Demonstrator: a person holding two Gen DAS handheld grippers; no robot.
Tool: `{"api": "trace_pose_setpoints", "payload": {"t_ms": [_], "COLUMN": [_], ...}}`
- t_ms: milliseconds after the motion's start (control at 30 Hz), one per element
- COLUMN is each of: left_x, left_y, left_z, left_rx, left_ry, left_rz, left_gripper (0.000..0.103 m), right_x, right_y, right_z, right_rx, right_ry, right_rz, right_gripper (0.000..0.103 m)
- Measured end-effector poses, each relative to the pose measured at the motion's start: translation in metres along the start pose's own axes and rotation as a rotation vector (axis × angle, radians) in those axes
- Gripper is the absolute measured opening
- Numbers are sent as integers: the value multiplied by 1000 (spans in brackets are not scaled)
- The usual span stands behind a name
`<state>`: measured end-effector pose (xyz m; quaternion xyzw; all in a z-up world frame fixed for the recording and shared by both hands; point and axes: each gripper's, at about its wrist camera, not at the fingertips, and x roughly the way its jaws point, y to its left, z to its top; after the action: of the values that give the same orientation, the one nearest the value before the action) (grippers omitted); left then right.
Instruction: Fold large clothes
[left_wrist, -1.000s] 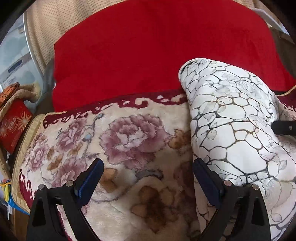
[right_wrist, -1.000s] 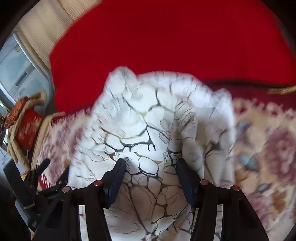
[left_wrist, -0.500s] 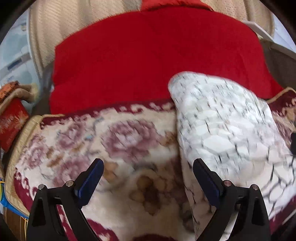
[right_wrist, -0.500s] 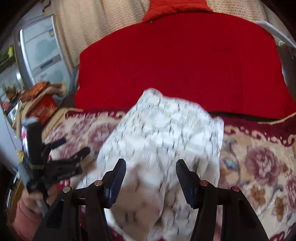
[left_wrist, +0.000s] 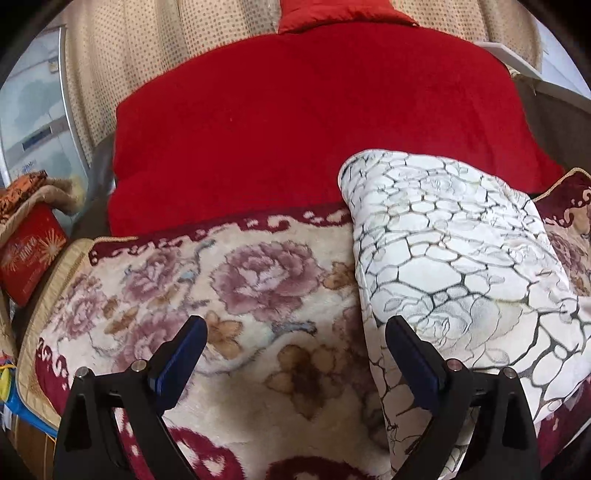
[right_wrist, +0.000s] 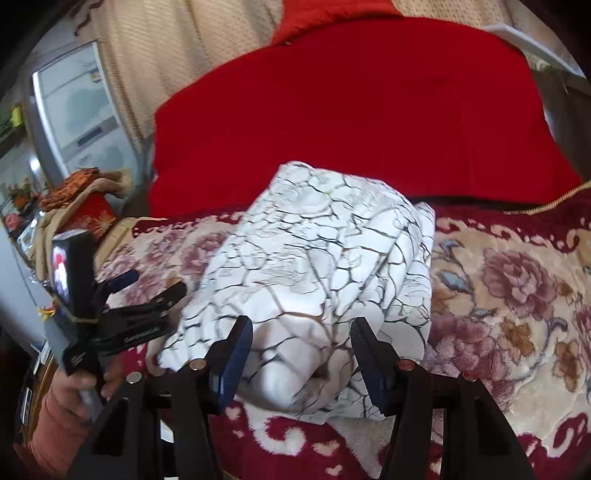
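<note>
White cloth veined with black lies folded on a flowered blanket at centre frame, before a red cushion. The right gripper hangs spread above it, gripping nothing; the left gripper gapes wide over the blanket.

Left gripper: black plastic frame, blue pads, round metal screws on top of frame. Right gripper: same black frame, blue pads, copper-colour and silver screws. Left hand with pinkish-orange sleeve.
</note>
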<state>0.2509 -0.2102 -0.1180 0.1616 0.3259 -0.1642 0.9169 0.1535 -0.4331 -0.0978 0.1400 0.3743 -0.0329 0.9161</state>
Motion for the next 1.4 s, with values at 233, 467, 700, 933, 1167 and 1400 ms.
{"api": "trace_pose_setpoints", "payload": {"t_ms": [233,467,700,933,1167,1400], "left_x": [-10,-11,-10,-1,-1,4], "left_y": [4,4,4,-1,-5,-9], "left_z": [9,13,20,22,23,22], "left_rx": [-18,-17,-33,-24,-30,-18], "left_ry": [-40,-51,-57,-36,-33,-23], "left_rz": [-10,-14,-30,-29,-30,-14], "left_gripper": [97,97,97,97,97,97], "right_x": [50,20,7,99,66,32], "right_y": [-16,-15,-10,-37,-39,-47], "right_z": [-15,3,53,41,45,44], "right_rx": [65,59,14,98,109,104], "right_ry": [159,86,-19,205,104,-23], "right_rz": [-10,-7,-76,-91,-24,-17], "right_gripper": [60,60,60,59,60,71]}}
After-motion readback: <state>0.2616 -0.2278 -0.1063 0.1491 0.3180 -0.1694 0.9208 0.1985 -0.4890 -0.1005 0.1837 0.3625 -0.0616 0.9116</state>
